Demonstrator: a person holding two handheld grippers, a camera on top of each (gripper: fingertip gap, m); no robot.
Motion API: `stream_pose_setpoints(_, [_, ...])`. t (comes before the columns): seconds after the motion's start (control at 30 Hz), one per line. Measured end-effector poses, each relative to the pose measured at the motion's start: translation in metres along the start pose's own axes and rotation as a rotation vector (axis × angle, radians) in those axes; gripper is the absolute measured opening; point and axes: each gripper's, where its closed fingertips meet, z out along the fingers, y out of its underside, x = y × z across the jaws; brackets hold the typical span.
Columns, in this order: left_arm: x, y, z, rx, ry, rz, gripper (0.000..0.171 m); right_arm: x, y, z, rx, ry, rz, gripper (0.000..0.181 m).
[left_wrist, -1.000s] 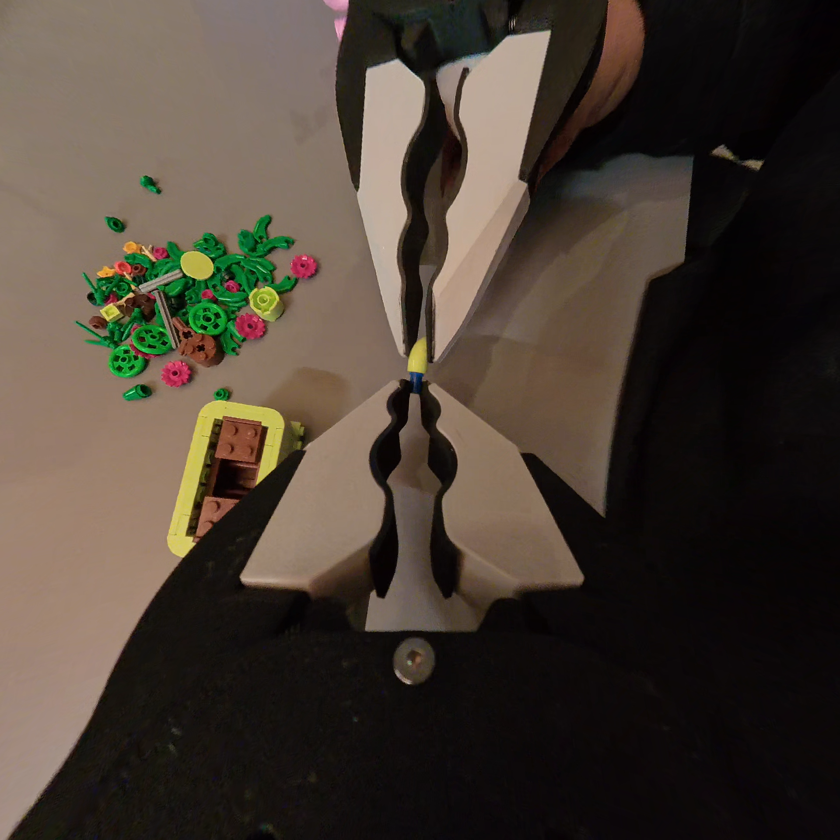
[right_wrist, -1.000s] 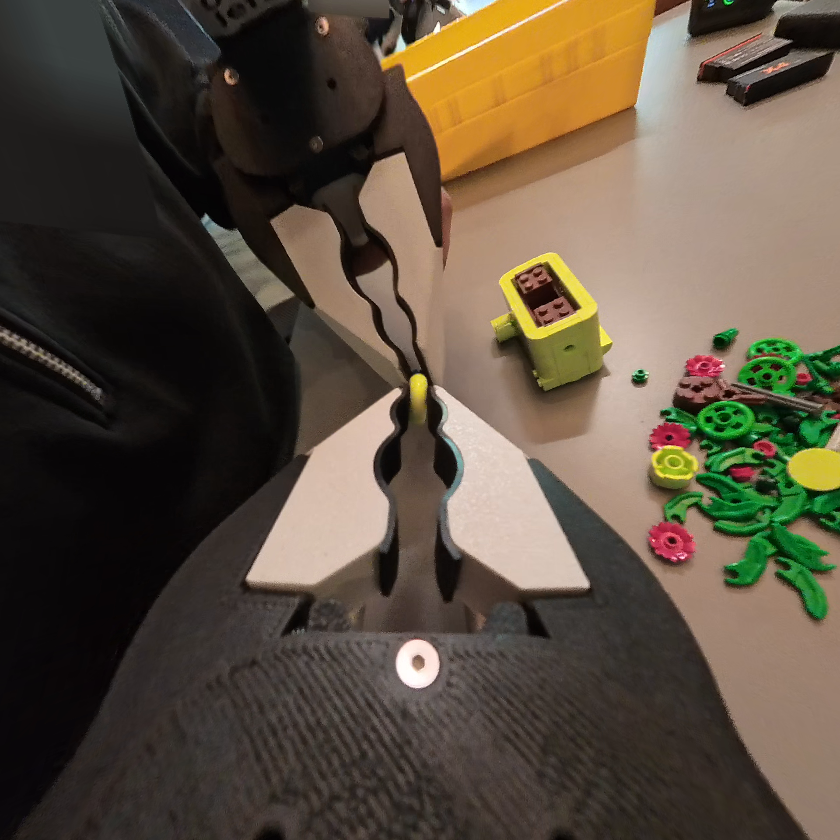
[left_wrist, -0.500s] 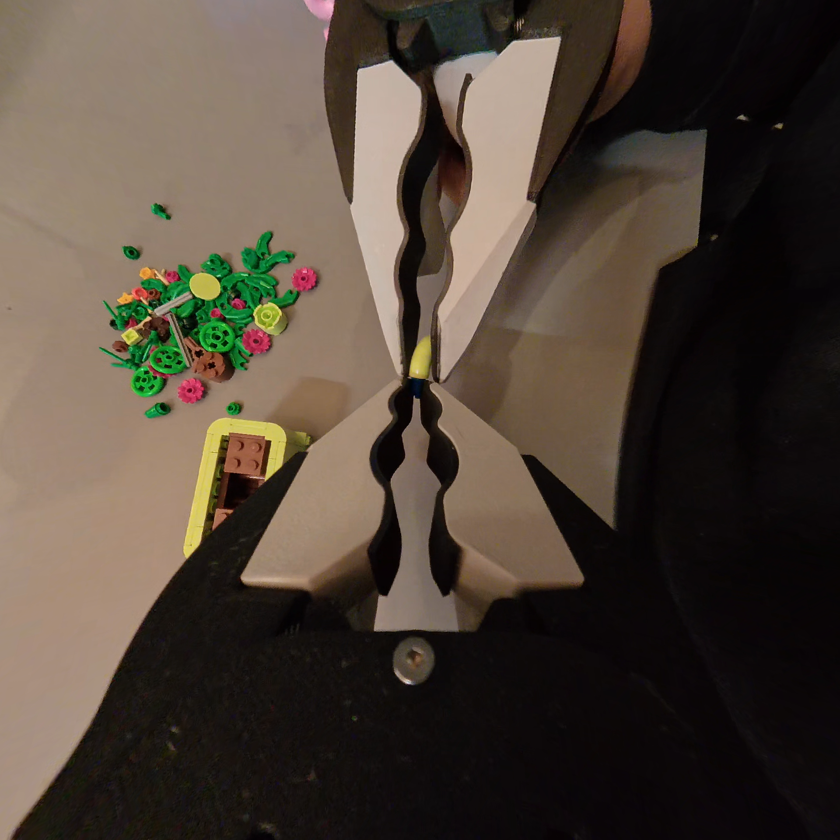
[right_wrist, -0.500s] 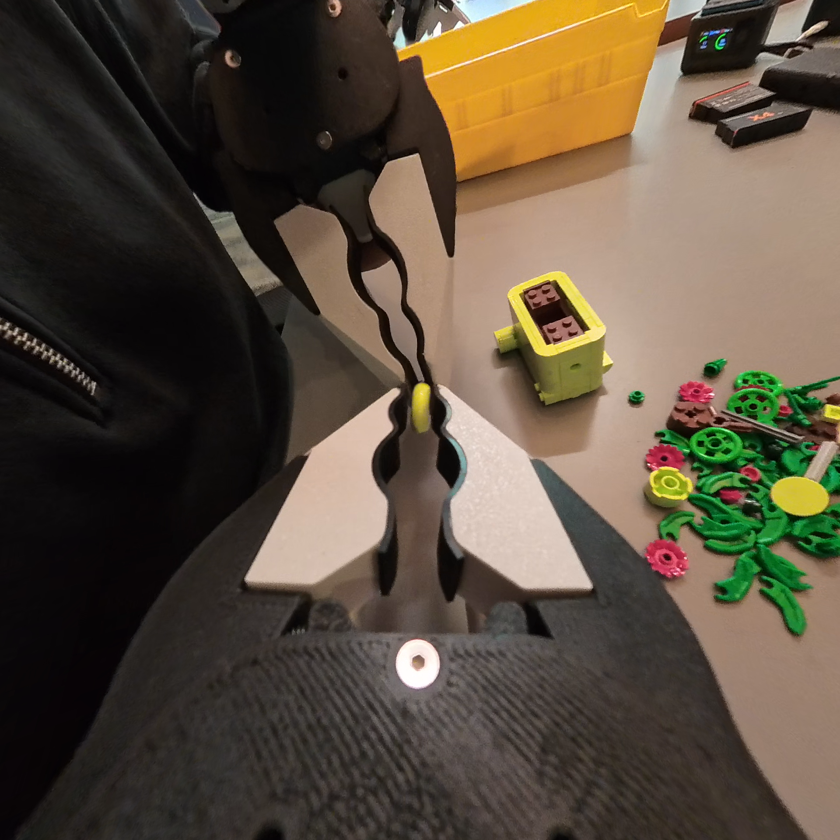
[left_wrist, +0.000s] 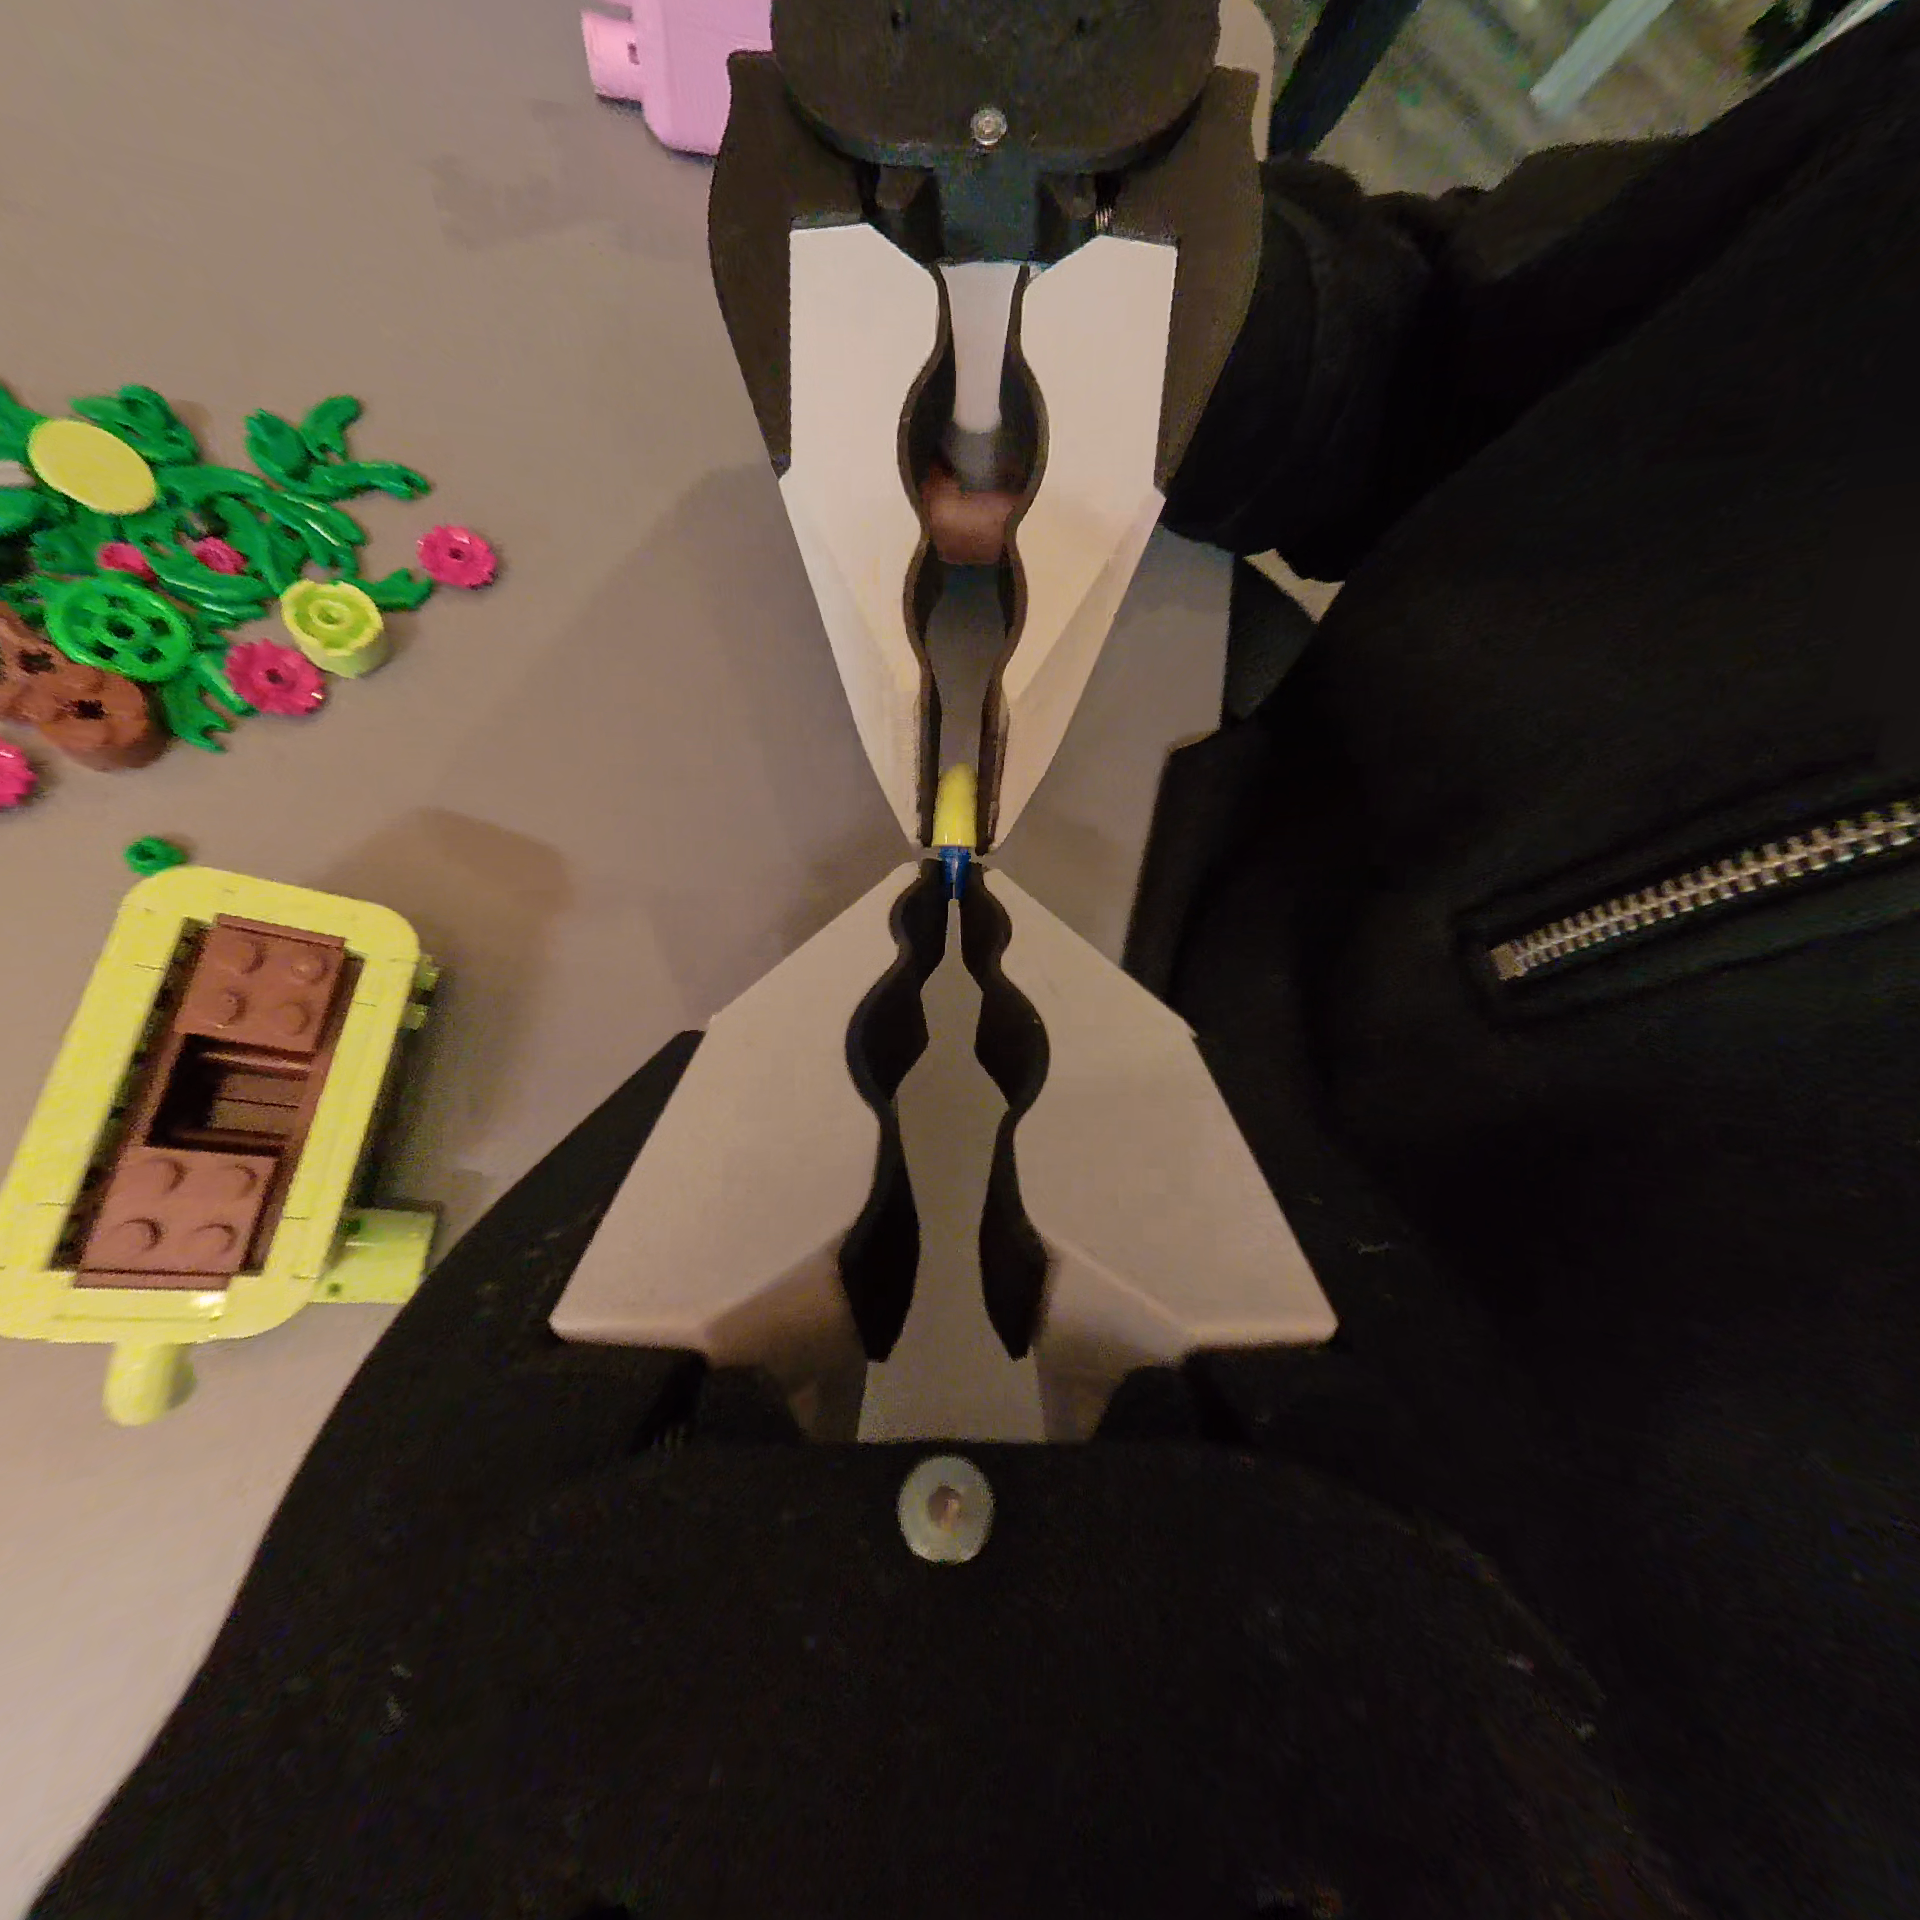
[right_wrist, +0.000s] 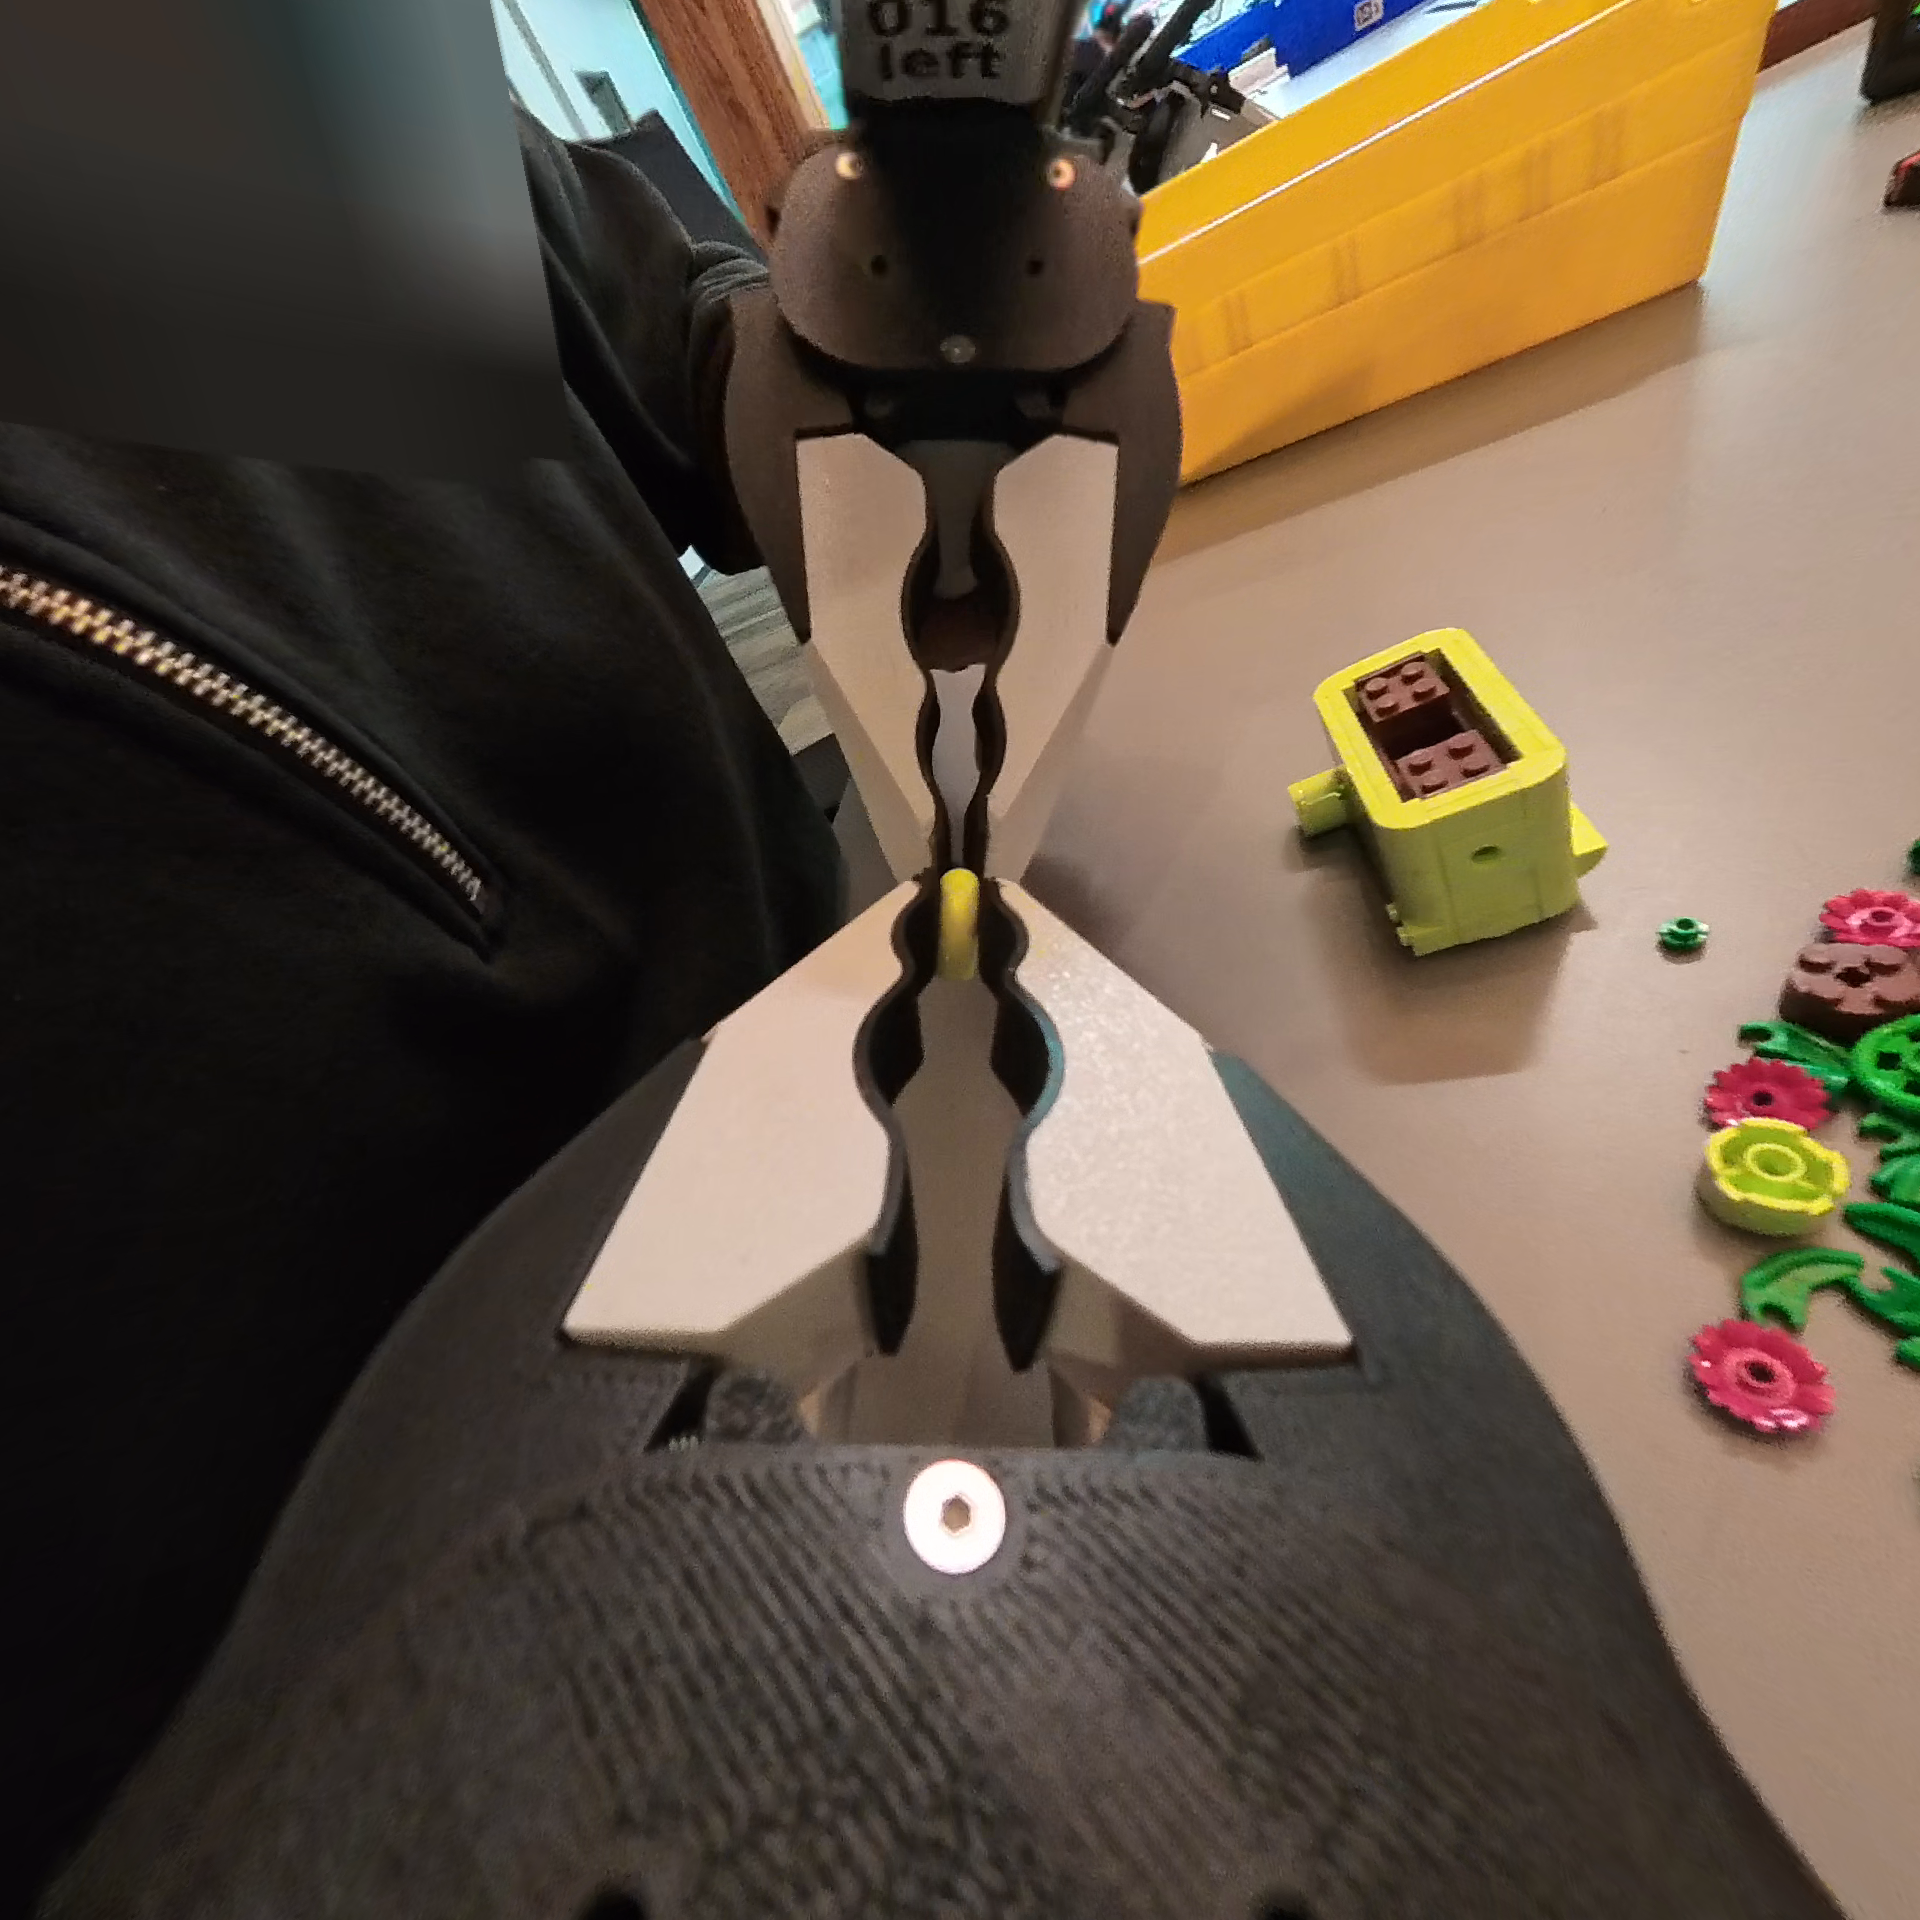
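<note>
Since the earlier frames, both tongs have drawn closer to the desk (right_wrist: 1558, 582) and now meet squarely tip to tip. Left gripper (left_wrist: 951, 883): closed on a small blue piece (left_wrist: 952, 871) pinched at its tips. Right gripper (right_wrist: 958, 914): closed on a small yellow piece (right_wrist: 958, 925), which touches the blue piece end to end. Both pieces are held above the desk near its front edge, just before a person's black zipped jacket (right_wrist: 260, 831). Lime-green brick box (right_wrist: 1444, 790), holding brown bricks: on the desk beside the tongs. Loose green, pink and brown pieces (left_wrist: 208, 582): scattered beyond the box. Yellow bin (right_wrist: 1455, 229): toward the desk's far edge. Pink block (left_wrist: 675, 62): only partly visible.
</note>
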Motion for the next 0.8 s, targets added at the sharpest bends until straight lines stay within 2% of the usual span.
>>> stream_pose_setpoints(0.13, [0.010,-0.005,-0.005,0.038,0.136,-0.128,0.000,-0.005,-0.007,-0.006,0.033,-0.023,-0.035,0.007])
stream_pose_setpoints(0.2, [0.000,0.011,-0.009,0.004,0.114,-0.158,0.001,0.008,-0.020,-0.032,0.124,0.023,-0.015,0.006])
stream_pose_setpoints(0.23, [-0.001,0.009,-0.013,0.050,0.142,-0.221,0.001,0.014,-0.027,-0.047,0.182,0.029,0.016,0.006])
stream_pose_setpoints(0.3, [0.000,-0.001,-0.022,0.115,0.185,-0.285,0.001,0.023,-0.024,-0.053,0.185,0.065,0.042,0.006])
stream_pose_setpoints(0.4, [-0.017,0.000,-0.023,0.078,-0.005,-0.111,0.001,0.035,-0.017,-0.046,0.121,0.157,0.016,0.006])
stream_pose_setpoints(0.53, [-0.036,-0.007,-0.028,0.072,-0.196,0.064,0.001,0.075,-0.007,-0.061,0.047,0.451,-0.015,0.006])
stream_pose_setpoints(0.7, [-0.066,-0.059,-0.054,0.172,-0.341,0.201,0.001,0.108,0.004,-0.066,-0.078,0.705,-0.059,0.005])
stream_pose_setpoints(0.73, [-0.076,-0.066,-0.055,0.163,-0.375,0.230,0.001,0.113,0.009,-0.067,-0.111,0.732,-0.057,0.006])
stream_pose_setpoints(0.8, [-0.098,-0.068,-0.045,0.063,-0.417,0.254,0.001,0.120,0.016,-0.066,-0.162,0.757,-0.038,0.006])
